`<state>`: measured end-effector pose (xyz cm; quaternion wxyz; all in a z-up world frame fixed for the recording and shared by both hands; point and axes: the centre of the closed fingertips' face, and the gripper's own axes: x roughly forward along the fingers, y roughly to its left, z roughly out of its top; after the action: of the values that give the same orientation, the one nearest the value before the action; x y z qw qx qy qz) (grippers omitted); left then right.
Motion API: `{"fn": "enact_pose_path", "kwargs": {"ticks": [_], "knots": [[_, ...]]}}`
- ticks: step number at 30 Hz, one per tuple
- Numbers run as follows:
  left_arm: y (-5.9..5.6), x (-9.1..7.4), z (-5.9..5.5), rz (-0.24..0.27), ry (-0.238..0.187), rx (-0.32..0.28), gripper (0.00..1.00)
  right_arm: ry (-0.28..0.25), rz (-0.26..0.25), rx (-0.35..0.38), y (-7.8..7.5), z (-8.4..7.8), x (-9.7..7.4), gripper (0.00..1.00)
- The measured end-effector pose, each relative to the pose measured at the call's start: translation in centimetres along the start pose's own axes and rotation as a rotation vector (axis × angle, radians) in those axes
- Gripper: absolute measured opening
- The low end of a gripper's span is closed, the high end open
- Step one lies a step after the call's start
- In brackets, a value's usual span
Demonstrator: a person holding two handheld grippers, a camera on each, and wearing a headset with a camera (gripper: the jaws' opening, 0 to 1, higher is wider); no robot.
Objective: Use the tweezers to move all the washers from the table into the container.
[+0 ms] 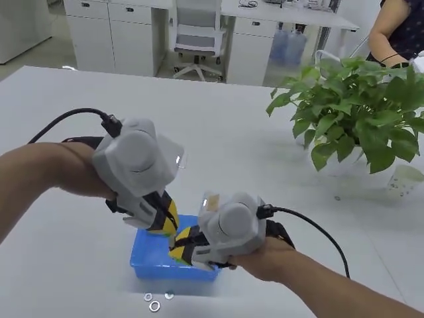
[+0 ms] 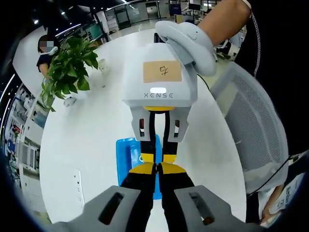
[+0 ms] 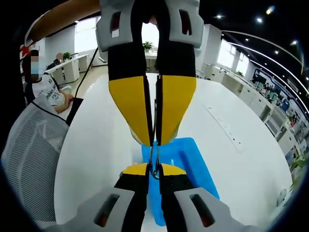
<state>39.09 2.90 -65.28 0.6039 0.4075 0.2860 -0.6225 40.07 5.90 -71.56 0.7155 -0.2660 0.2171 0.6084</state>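
Small silver metal washers (image 1: 154,305) on white table (image 1: 79,271), just beside blue rectangular plastic container (image 1: 149,260), near grippers. Left gripper (image 1: 169,227), right gripper (image 1: 179,252) tip to tip above container, both pinched on thin metal tweezers (image 3: 153,145).

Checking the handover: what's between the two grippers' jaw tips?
The tweezers, running from the left gripper to the right gripper above the blue container, in the right gripper view.

**Container masked, washers barely resolved**

In the head view the blue container (image 1: 142,257) is largely covered by the left gripper (image 1: 167,222) and the right gripper (image 1: 184,250), so its inside is unseen. The washers (image 1: 154,305) are too small to be counted. The ends of the tweezers (image 3: 155,140) are buried between jaws.
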Motion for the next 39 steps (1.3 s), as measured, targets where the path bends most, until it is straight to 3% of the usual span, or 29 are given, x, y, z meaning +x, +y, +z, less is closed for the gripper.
{"fn": "enact_pose_path", "kwargs": {"ticks": [21,39], "knots": [[2.3,2.0,-2.7,0.011,-0.003,-0.011,0.06,0.017,0.009,0.02,-2.2,-1.6,2.9,0.09],[3.4,4.6,-4.1,0.016,-0.025,-0.032,0.06,0.051,0.03,0.022,-3.1,-4.1,4.4,0.09]]}}
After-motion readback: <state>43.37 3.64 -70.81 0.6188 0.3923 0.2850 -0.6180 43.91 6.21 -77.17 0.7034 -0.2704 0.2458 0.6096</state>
